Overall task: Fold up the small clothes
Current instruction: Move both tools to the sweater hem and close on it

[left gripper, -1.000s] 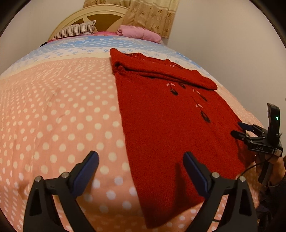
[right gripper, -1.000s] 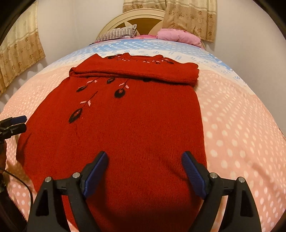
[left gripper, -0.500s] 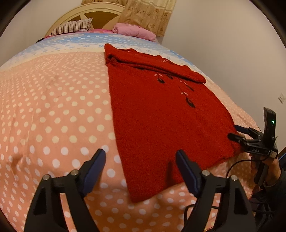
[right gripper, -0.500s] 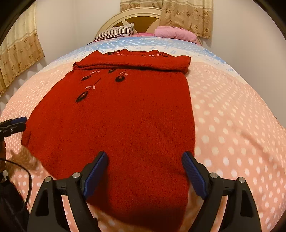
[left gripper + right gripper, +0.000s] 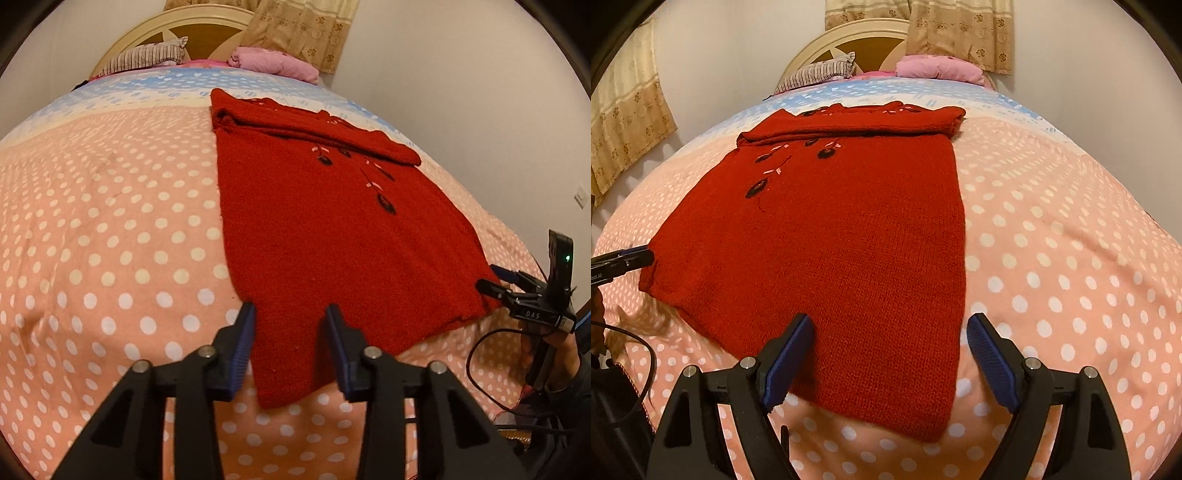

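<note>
A red knitted sweater (image 5: 332, 240) with dark flower embroidery lies flat on the dotted bedcover (image 5: 110, 240), its top part folded over at the far end. My left gripper (image 5: 290, 343) straddles the near left hem corner. Its jaws are closing with the cloth between them, and the pads do not visibly pinch it. In the right wrist view the sweater (image 5: 831, 240) stretches away, and my right gripper (image 5: 890, 354) stands open over the near right hem corner. Each gripper shows in the other's view: the right gripper (image 5: 491, 277) at the far hem corner, the left gripper (image 5: 639, 256) at the left edge.
A striped pillow (image 5: 147, 59) and a pink pillow (image 5: 273, 66) lie by the cream headboard (image 5: 199, 26). A wall runs close along the bed's right side. A hand (image 5: 561, 354) and a black cable (image 5: 476, 354) hang off the near right edge.
The left jaws have narrowed markedly. Both grippers have drawn back toward the hem, so each now frames a near corner instead of the sweater's body.
</note>
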A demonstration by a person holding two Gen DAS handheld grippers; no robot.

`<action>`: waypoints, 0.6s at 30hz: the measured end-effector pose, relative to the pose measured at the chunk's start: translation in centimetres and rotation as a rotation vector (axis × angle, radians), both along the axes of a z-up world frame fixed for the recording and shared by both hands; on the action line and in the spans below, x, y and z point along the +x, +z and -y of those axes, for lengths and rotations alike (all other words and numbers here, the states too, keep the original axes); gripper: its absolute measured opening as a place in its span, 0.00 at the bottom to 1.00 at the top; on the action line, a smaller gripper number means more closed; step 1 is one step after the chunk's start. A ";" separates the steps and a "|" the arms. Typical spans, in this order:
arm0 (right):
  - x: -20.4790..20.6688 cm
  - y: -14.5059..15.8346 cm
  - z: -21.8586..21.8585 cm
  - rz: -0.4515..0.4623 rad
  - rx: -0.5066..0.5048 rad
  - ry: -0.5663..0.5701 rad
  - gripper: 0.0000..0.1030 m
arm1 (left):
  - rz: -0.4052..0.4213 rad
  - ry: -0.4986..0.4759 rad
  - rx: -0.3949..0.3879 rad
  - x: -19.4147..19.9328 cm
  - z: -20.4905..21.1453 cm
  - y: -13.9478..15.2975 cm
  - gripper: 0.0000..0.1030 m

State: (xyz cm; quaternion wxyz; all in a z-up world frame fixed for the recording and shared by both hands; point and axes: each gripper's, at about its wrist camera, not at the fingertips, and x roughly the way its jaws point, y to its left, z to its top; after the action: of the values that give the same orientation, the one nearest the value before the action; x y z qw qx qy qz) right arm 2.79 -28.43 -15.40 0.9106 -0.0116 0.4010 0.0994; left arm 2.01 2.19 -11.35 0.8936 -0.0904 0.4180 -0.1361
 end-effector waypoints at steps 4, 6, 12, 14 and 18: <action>-0.1 0.1 0.2 -0.005 0.014 -0.004 0.84 | -0.007 0.016 -0.021 -0.1 -0.4 -0.1 0.38; -0.1 0.1 0.4 -0.006 0.029 -0.008 0.84 | -0.013 0.023 -0.031 -0.4 -0.7 -0.2 0.38; -0.2 0.2 0.8 -0.010 0.071 -0.022 0.84 | -0.028 0.066 -0.047 -1.0 -1.4 -0.2 0.38; -0.3 0.2 1.1 -0.015 0.090 -0.024 0.84 | -0.033 0.066 -0.036 -0.9 -1.2 -0.3 0.40; -0.3 0.2 1.0 -0.015 0.092 -0.029 0.84 | -0.030 0.050 -0.027 -0.9 -0.9 -0.3 0.44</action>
State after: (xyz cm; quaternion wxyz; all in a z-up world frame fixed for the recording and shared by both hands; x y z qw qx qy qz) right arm 2.48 -29.43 -15.21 0.9084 0.0366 0.4031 0.1047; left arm 1.08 3.05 -11.66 0.8889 -0.1149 0.4273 -0.1182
